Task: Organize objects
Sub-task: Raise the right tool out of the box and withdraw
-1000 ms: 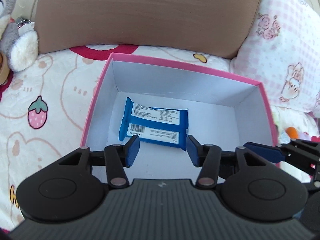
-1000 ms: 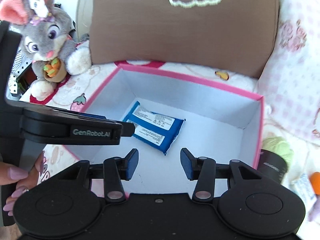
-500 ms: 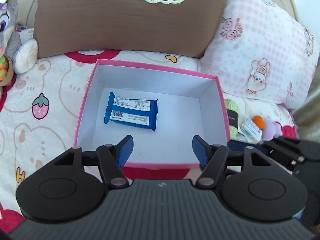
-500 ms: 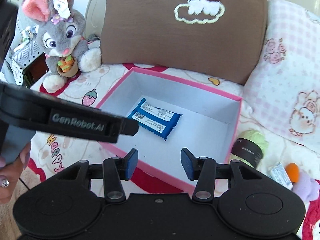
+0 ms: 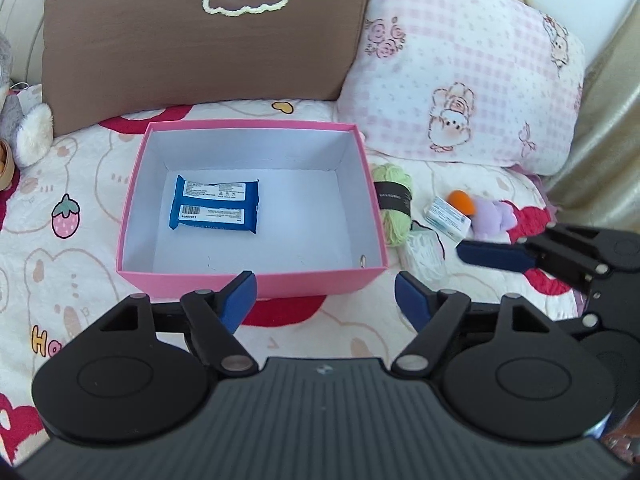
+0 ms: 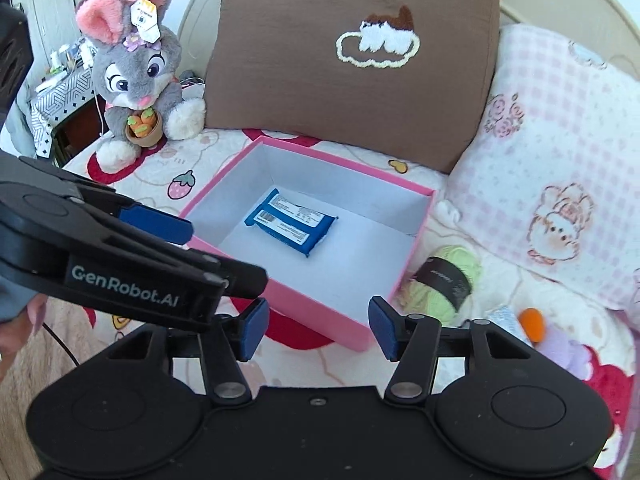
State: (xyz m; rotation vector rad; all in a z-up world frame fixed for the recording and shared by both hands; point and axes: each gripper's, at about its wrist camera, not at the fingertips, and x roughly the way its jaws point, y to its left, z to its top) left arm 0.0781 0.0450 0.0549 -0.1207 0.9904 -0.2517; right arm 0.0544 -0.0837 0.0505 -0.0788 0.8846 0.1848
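Both claws opening, gaping empty: left gripper (image 5: 325, 294), right gripper (image 6: 316, 328). Green yarn skein (image 6: 452, 280) looking soft, light; pinching at black band.

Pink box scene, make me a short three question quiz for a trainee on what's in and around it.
1. True or false: the pink box holds only the blue packet.
2. Which lies nearest the box's outside wall? A) green yarn B) purple plush toy C) grey bunny plush
3. Fill in: the jaws of the left gripper and the right gripper have just been opening, and between them there is ____.

Key: 1 true; 2 A; 3 nothing.
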